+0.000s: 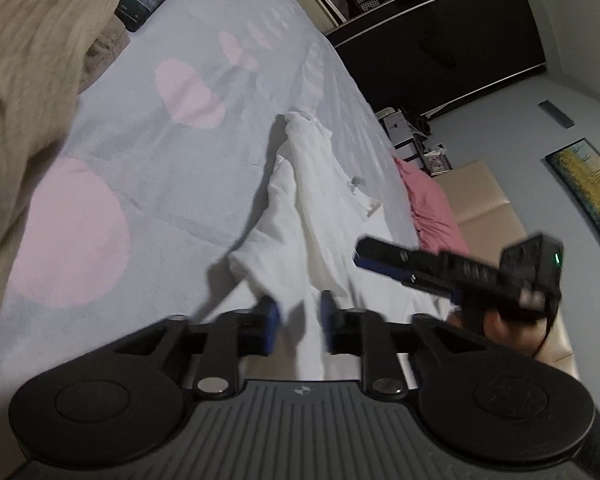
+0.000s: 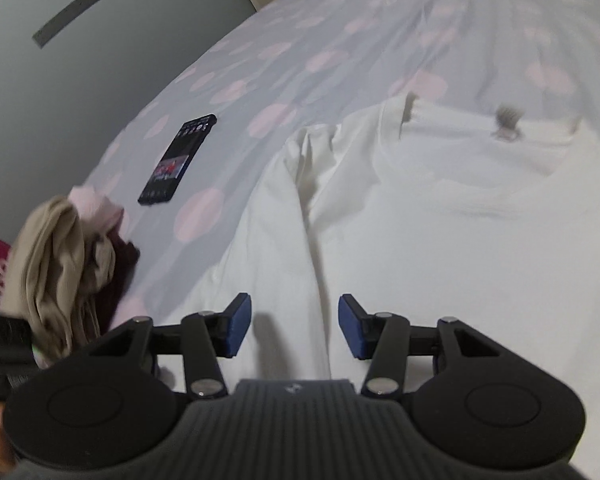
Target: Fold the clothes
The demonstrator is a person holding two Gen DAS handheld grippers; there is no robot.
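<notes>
Both wrist views look down close over the bed; shared: white garment, phone at 10 o'clock.

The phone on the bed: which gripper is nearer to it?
Probably left, hedged. The left gripper hangs over the white shirt on the side toward the phone; the right gripper is farther across the shirt.

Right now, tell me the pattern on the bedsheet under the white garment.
Pale grey-blue bedsheet with pink dots, clearest in the right wrist view beyond the white garment.
</notes>
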